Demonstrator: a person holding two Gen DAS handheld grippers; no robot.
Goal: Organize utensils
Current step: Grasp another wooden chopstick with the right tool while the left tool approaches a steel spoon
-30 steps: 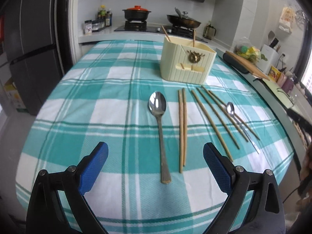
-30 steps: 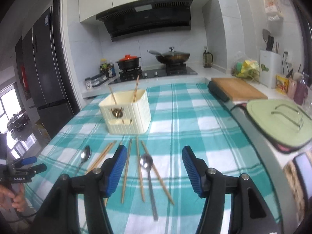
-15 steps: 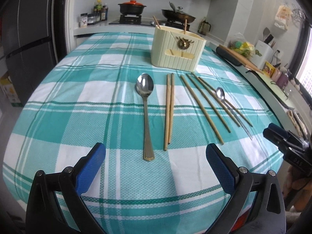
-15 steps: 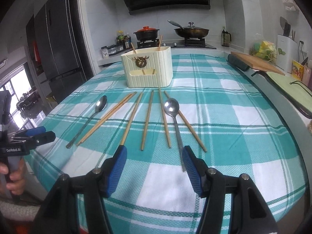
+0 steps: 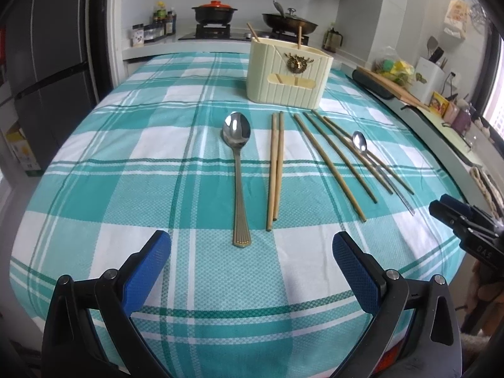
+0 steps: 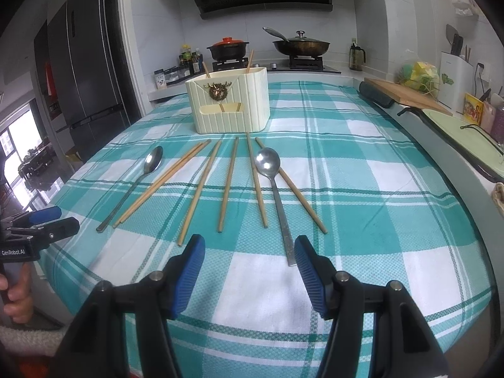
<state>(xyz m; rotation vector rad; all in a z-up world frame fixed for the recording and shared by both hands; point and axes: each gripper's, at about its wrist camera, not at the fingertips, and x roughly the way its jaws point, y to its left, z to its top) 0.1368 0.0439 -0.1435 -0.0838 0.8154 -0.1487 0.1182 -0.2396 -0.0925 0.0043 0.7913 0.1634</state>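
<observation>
You're barely started. The cream holder [image 6: 231,100] is the landmark; only two chopsticks stand inside it [image 6: 249,57], tips poking above the rim. Everything else lies flat on the checked cloth [image 6: 362,189], just in front of the holder.

In front of the holder, from its left end to its right in the right wrist view: big spoon [image 6: 153,161], a touching pair of chopsticks [image 6: 163,182], then four loose chopsticks [image 6: 228,182] fanned out, w/ a 2nd spoon [image 6: 267,162] among the last ones. That spoon's handle lies over or against the rightmost stick; can't tell which.

Your left gripper [image 5: 252,271] is spread wide, nothing in it, well short of the holder, lined up roughly w/ the big spoon's handle end [image 5: 242,239]. Your right gripper [image 6: 249,271] is also parted and holding nothing, w/ the 2nd spoon's handle end just beside its right pad [image 6: 310,271], touching or not I can't say.

So approx. 2 items filed, 8 left: 6 sticks + 2 spoons.

Hard to see: holder's inside and any dividers are hidden behind its front wall, so no telling which slot the 2 sticks sit in. A front window shows stick shafts only. Fisheye bends the table edges.
</observation>
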